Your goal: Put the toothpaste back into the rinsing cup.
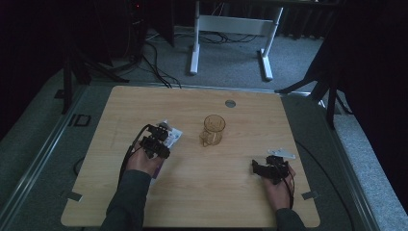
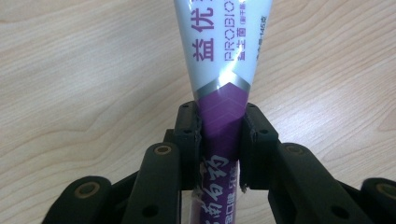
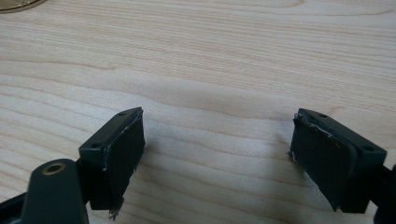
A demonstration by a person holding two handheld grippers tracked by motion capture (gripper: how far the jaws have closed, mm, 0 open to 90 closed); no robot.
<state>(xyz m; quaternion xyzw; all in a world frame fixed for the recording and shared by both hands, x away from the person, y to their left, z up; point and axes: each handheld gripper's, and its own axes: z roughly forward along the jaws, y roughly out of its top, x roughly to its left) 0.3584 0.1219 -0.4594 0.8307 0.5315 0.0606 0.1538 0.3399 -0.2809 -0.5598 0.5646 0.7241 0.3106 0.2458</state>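
Nearest the person, the left claw [image 2: 219, 135] is clamped on a white-and-purple tube [image 2: 219, 70], its two pads pinching the purple band just below the silver chevron, where the body is narrow. The tube lies flat on the wooden tabletop [image 1: 216, 192], left of centre, running away from the hand; its far end flares wide and flat. It looks like a soft plastic squeeze tube, light enough for one claw, but pliable: a hard pinch would likely dent the wall and press the contents toward one end, and the glossy printed skin may slide between the pads if it is swung. The narrow part now taken seems the sounder hold, since the broad flat end would probably fold. On the near right of the tabletop the right claw [image 3: 217, 154] rests low with its jaws standing wide and nothing between them. Farther off, near the middle, stands an amber see-through cup [image 1: 213, 129], well apart from both claws.
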